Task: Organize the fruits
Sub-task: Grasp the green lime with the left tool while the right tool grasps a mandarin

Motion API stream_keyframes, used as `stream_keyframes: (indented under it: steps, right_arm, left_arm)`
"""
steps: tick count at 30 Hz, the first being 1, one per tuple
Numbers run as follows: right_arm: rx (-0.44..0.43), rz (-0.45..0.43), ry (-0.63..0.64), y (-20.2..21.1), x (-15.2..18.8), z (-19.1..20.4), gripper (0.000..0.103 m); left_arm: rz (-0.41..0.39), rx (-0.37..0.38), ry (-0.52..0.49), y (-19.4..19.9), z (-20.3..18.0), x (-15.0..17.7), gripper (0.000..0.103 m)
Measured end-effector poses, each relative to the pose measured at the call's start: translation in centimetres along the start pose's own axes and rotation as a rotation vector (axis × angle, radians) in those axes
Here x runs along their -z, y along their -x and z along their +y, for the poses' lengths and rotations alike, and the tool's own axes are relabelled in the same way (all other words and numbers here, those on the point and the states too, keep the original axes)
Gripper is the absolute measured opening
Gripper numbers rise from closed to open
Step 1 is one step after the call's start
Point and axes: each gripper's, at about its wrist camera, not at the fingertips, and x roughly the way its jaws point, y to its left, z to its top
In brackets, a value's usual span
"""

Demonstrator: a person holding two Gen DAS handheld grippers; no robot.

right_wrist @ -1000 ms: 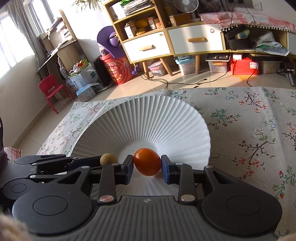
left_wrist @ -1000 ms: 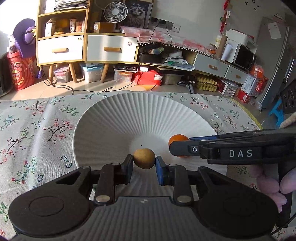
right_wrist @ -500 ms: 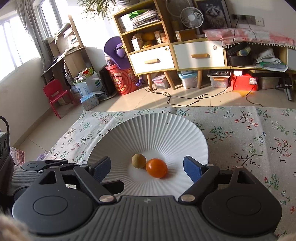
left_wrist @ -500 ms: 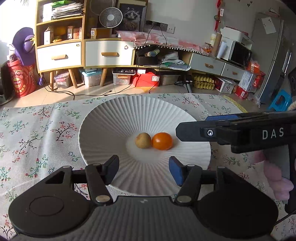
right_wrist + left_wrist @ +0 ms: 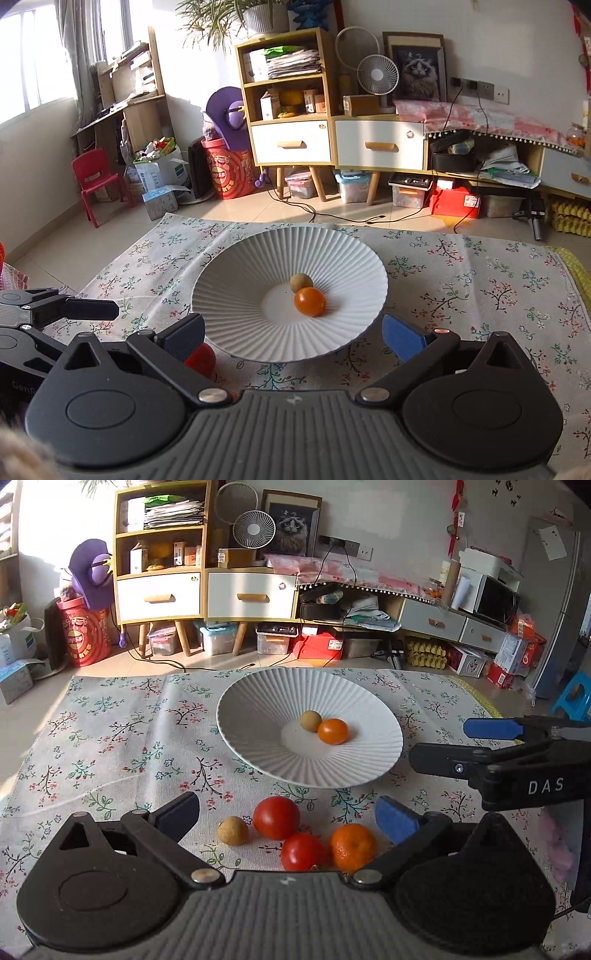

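A white ribbed plate (image 5: 258, 760) on the flowered cloth holds a small brown fruit (image 5: 310, 720) touching an orange tomato (image 5: 332, 731). My left gripper (image 5: 286, 806) hangs back above the cloth, its jaws opening and nothing between them. Below it lie a second brown fruit (image 5: 232, 830), two red tomatoes (image 5: 276, 818) and a mandarin (image 5: 352, 847). My right gripper (image 5: 291, 326), jaws opening and empty, hovers at the near rim of the plate (image 5: 236, 295); in the left wrist view it is the gripper (image 5: 454, 744) right of the plate.
The flowered cloth (image 5: 110, 746) spreads wide to the left of the plate. One red tomato (image 5: 201, 360) peeks from behind the right gripper's left finger. Beyond the cloth's far edge are the floor, cabinets (image 5: 251, 594) and storage boxes.
Both grippers opened, leaving the brown fruit and the orange tomato in the plate. Both then drew back and rose, bringing the fruits on the cloth into view.
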Motion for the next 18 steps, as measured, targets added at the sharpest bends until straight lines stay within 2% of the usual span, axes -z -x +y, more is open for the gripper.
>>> stream_keyframes:
  steps: [7,18]
  right_arm:
    - [-0.021,0.031,0.01,1.4,2.2,0.7,0.103]
    - [-0.107,0.088,0.033,0.9,5.3,1.7,0.102]
  left_arm:
    - [0.029,-0.055,0.019,0.8,1.0,2.2,0.103]
    - [0.035,-0.072,-0.051,1.3,1.7,6.3,0.103]
